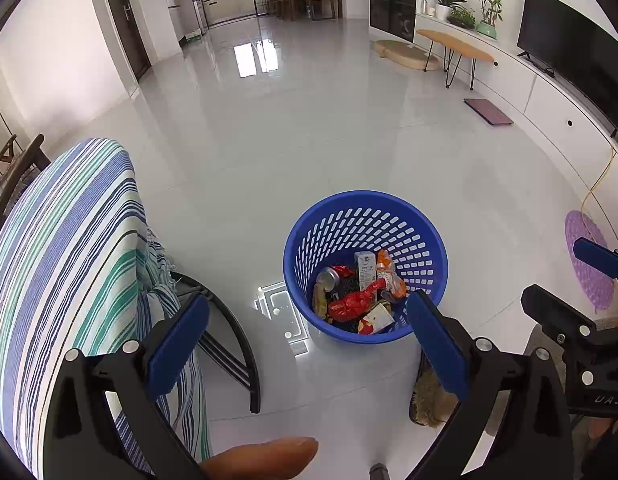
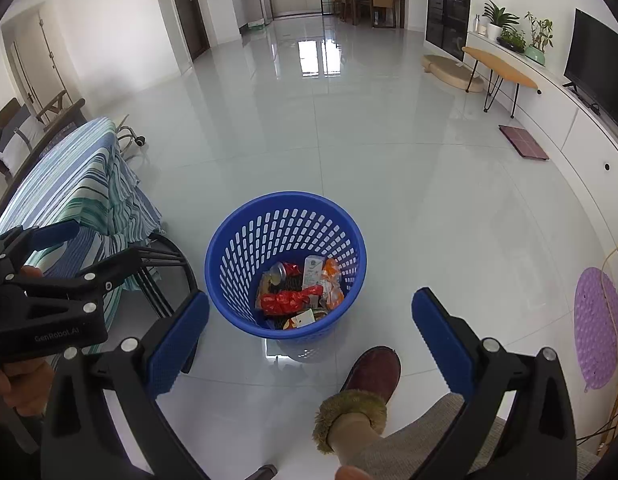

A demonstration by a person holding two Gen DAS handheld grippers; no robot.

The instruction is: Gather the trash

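Left gripper: we saw the left gripper [image 1: 309,332] spread wide with nothing between its blue pads, poised above the floor [image 1: 309,140] just beside the basket.
Right gripper: the right gripper [image 2: 311,336] was likewise wide and empty.
Basket: the blue perforated wastebasket [image 1: 305,256] stood upright on the glossy tiles, between the striped-cloth table [image 1: 69,248] and the person's slippered foot [image 2: 373,368].
Trash: inside lay a red crumpled wrapper [image 1: 351,303], a drinks can [image 1: 329,278], a small white carton [image 1: 365,266] and an orange packet [image 1: 389,274] (no loose litter showed on the tiles nearby).
Handling: we judged the contents light and crinkly, the wrappers slippery and easily crushed; the basket itself seemed thin, springy plastic, best pinched at its rolled rim.
Writing: the carton's print was too small to read; "GenRobot.AI" showed on the left gripper's body in the right wrist view.
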